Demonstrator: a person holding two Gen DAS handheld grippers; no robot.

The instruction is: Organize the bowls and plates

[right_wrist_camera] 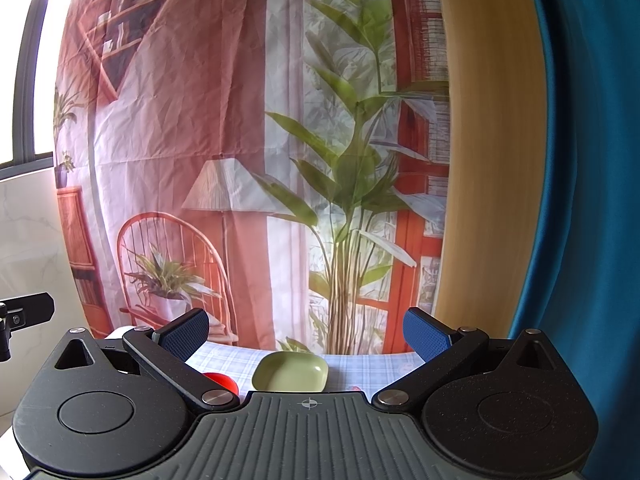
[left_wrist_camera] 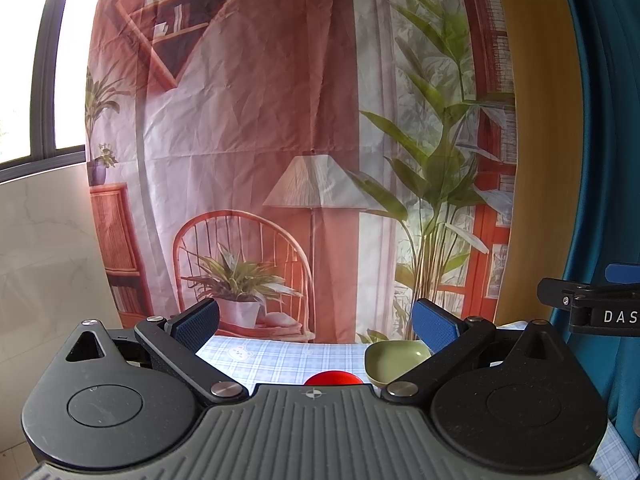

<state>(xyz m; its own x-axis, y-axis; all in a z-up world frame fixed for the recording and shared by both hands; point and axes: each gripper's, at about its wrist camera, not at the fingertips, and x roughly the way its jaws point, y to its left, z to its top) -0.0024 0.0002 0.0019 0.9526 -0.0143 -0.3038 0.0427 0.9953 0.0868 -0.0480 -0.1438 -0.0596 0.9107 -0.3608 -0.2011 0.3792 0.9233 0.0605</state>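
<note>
A green square bowl (left_wrist_camera: pixel 394 358) sits on the blue checked tablecloth (left_wrist_camera: pixel 280 356), low right in the left wrist view, partly behind my right finger there. It also shows in the right wrist view (right_wrist_camera: pixel 291 372), low centre. A red dish (left_wrist_camera: pixel 333 378) peeks over the left gripper body; in the right wrist view the red dish (right_wrist_camera: pixel 219 381) is half hidden by a finger arm. My left gripper (left_wrist_camera: pixel 316 326) is open and empty, above the table. My right gripper (right_wrist_camera: pixel 306 334) is open and empty, above the table.
A printed backdrop (left_wrist_camera: pixel 280 140) of a room hangs behind the table. A wooden panel (right_wrist_camera: pixel 488 140) and a blue curtain (right_wrist_camera: pixel 584 200) stand at the right. A window (left_wrist_camera: pixel 36 60) is at the left. The other gripper's body (left_wrist_camera: pixel 596 304) shows at the right edge.
</note>
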